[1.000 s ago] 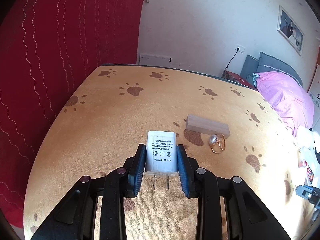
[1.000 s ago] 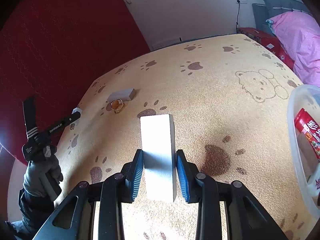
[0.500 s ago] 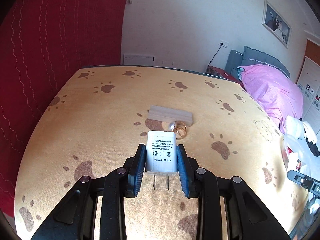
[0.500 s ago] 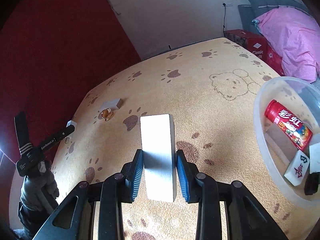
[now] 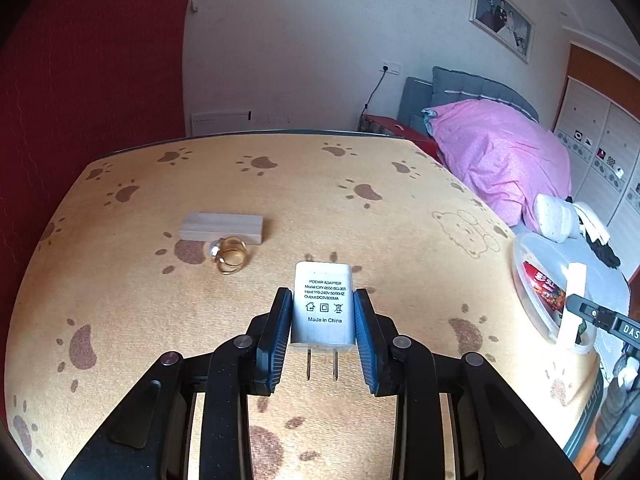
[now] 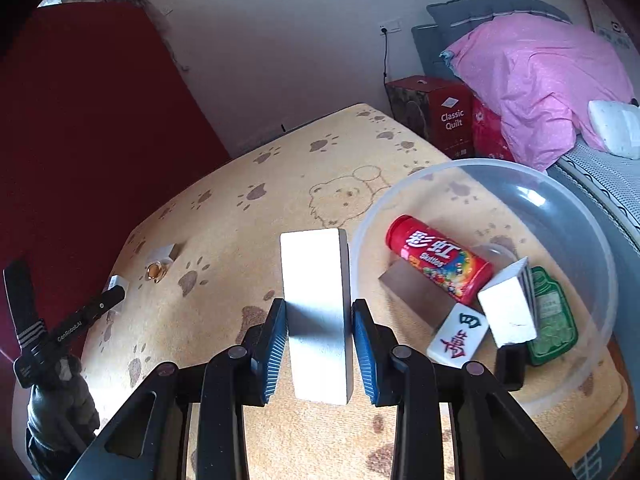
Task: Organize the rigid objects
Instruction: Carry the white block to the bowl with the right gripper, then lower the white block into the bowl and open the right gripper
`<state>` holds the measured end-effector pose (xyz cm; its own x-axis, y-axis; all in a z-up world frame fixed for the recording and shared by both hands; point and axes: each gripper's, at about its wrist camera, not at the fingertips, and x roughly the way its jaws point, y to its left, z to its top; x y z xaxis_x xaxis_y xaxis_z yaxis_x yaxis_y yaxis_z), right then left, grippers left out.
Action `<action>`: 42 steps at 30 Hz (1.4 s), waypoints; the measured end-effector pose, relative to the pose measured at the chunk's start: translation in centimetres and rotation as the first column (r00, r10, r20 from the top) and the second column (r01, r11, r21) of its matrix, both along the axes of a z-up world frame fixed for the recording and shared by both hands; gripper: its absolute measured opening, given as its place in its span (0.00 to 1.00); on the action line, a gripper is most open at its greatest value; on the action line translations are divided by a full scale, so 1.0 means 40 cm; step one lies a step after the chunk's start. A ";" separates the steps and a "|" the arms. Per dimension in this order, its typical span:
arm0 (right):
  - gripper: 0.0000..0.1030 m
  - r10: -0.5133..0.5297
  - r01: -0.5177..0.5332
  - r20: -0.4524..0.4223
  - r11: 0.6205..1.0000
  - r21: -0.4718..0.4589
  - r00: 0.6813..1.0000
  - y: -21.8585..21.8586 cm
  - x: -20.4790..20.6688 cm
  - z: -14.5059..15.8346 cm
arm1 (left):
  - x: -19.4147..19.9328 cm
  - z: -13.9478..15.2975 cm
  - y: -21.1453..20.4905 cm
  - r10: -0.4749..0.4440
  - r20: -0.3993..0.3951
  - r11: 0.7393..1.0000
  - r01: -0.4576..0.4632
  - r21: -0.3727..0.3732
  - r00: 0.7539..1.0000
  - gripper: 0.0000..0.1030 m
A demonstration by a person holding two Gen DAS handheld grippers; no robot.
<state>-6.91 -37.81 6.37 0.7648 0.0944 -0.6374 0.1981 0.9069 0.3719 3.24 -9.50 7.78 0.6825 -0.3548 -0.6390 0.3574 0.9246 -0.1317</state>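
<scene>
- your right gripper (image 6: 320,344) is pinching the white block (image 6: 318,312); its jaws are pressing on the block's two long sides, and the long axis is running straight out ahead of the jaws, clear of the counter (image 6: 240,240).
- the clear bowl (image 6: 592,240) is lying just to the right of that block, its near rim almost beside the block's far end. this is the relation the next move depends on: a short swing to the right would probably bring the block over the rim.
- the bowl is already holding a red candy tube (image 6: 440,258), a mahjong tile (image 6: 458,336), a green flat bottle (image 6: 554,316) and another white block (image 6: 506,312).
- your left gripper (image 5: 323,336) is pinching the white power adapter (image 5: 323,304), prongs pointing back toward you.
- from the left view the bowl (image 5: 520,280) is sitting well off to the right, so your right hand is the nearer one.
- both grippers are tilting downward over the counter.
- a wooden block (image 5: 222,226) and a gold ring (image 5: 230,256) are waiting on the counter, touching or nearly so.
</scene>
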 end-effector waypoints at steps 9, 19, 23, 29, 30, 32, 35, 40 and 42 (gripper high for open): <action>0.34 -0.115 0.115 0.014 0.993 0.001 0.993 -0.122 -0.034 -0.007 | -0.022 -0.002 -0.126 -0.091 -0.008 0.995 0.091 0.032 0.996 0.31; 0.35 -0.179 0.178 0.045 0.984 0.025 0.983 -0.203 -0.020 -0.009 | -0.055 0.000 -0.245 -0.182 -0.013 0.981 0.182 0.060 0.983 0.31; 0.36 -0.183 0.182 0.060 0.983 0.018 0.981 -0.216 -0.019 -0.005 | -0.064 -0.002 -0.288 -0.218 -0.025 0.973 0.219 0.065 0.976 0.31; 0.40 -0.174 0.175 0.060 0.984 -0.017 0.983 -0.211 -0.031 -0.014 | -0.077 -0.014 -0.355 -0.281 -0.050 0.957 0.284 0.064 0.958 0.31; 0.40 -0.170 0.172 0.058 0.985 -0.023 0.984 -0.209 -0.034 -0.016 | -0.080 -0.015 -0.366 -0.292 -0.054 0.953 0.295 0.063 0.955 0.31; 0.42 -0.163 0.166 0.056 0.985 -0.038 0.985 -0.204 -0.041 -0.020 | -0.086 -0.017 -0.388 -0.313 -0.059 0.947 0.317 0.060 0.948 0.31; 0.46 -0.150 0.154 0.059 0.985 -0.082 0.987 -0.189 -0.052 -0.021 | -0.091 -0.019 -0.420 -0.341 -0.069 0.937 0.345 0.051 0.938 0.31; 0.58 -0.140 0.150 0.069 0.975 -0.164 0.988 -0.166 -0.069 -0.021 | -0.096 -0.017 -0.476 -0.387 -0.084 0.920 0.390 0.026 0.918 0.31; 0.58 -0.139 0.148 0.069 0.977 -0.152 0.988 -0.169 -0.070 -0.025 | -0.097 -0.020 -0.500 -0.406 -0.087 0.912 0.409 0.020 0.910 0.31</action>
